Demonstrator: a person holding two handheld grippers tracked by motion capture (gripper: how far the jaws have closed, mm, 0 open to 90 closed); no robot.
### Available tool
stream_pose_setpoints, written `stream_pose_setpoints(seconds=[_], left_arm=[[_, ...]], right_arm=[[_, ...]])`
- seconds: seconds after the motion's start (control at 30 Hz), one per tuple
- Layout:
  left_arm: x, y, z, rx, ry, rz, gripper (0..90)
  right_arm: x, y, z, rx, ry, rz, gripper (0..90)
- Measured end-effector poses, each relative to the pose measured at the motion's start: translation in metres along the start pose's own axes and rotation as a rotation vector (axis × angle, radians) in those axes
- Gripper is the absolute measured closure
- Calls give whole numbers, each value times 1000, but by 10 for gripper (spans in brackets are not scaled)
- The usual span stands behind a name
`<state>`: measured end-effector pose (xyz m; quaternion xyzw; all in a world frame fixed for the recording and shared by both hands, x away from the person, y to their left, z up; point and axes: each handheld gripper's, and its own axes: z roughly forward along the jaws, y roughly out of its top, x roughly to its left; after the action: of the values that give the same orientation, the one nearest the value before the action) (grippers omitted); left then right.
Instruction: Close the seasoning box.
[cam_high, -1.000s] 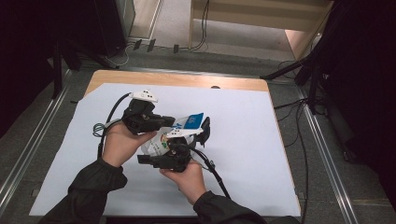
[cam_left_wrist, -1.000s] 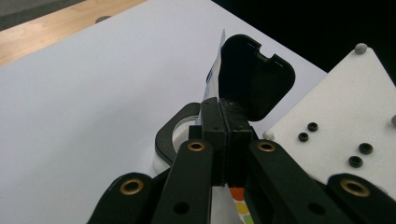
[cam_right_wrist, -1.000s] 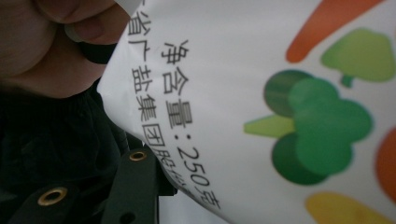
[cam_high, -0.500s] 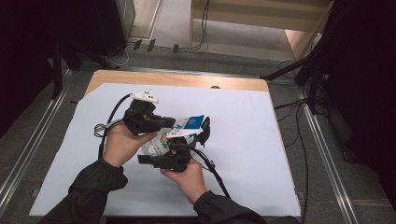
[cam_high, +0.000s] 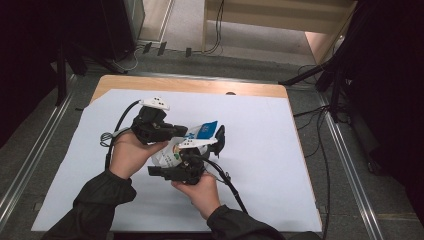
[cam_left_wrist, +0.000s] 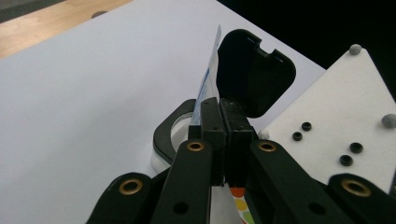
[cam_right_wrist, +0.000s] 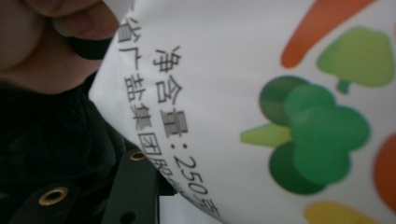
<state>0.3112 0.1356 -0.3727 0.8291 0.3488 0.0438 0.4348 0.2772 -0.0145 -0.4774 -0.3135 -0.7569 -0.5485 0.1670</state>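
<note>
A white bag (cam_high: 171, 153) printed with vegetables and topped by a blue strip is held up over the table between both hands. My left gripper (cam_high: 184, 132) is shut on the bag's blue top edge (cam_left_wrist: 208, 84), its two black fingers pressed together (cam_left_wrist: 224, 116). My right gripper (cam_high: 167, 162) comes from below and grips the bag's body. In the right gripper view the printed bag (cam_right_wrist: 261, 93) presses close to the camera and covers one jaw, so the right gripper (cam_right_wrist: 196, 200) appears shut on it. The right gripper's white plate (cam_left_wrist: 336, 121) sits just beyond my left jaws.
A white sheet (cam_high: 260, 150) covers the wooden table (cam_high: 200, 86). Cables trail from both grippers toward the table's front. The person's left hand (cam_right_wrist: 28, 42) is close beside the bag. Dark stands and floor cables surround the table.
</note>
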Motion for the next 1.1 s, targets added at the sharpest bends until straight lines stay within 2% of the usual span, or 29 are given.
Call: stream_pose_setpoints(seconds=[0.3,0.47,0.67,0.77,0.97,1.1], left_arm=[[2,-8,3,24,-13,-13,882],[5,-11,3,28,-24,-21,862],[12,-14,6,22,-52,-46,831],[14,-15,7,19,-55,-48,820],[18,-16,12,11,-86,-58,806],[19,-16,18,21,-88,-48,797]], right_arm=[[-4,-12,7,26,-61,-60,648],[-6,-14,9,40,-77,-90,655],[-8,-19,13,66,-110,-146,661],[-10,-23,15,85,-138,-199,666],[-13,-29,19,113,-173,-247,668],[-15,-33,21,127,-187,-264,668]])
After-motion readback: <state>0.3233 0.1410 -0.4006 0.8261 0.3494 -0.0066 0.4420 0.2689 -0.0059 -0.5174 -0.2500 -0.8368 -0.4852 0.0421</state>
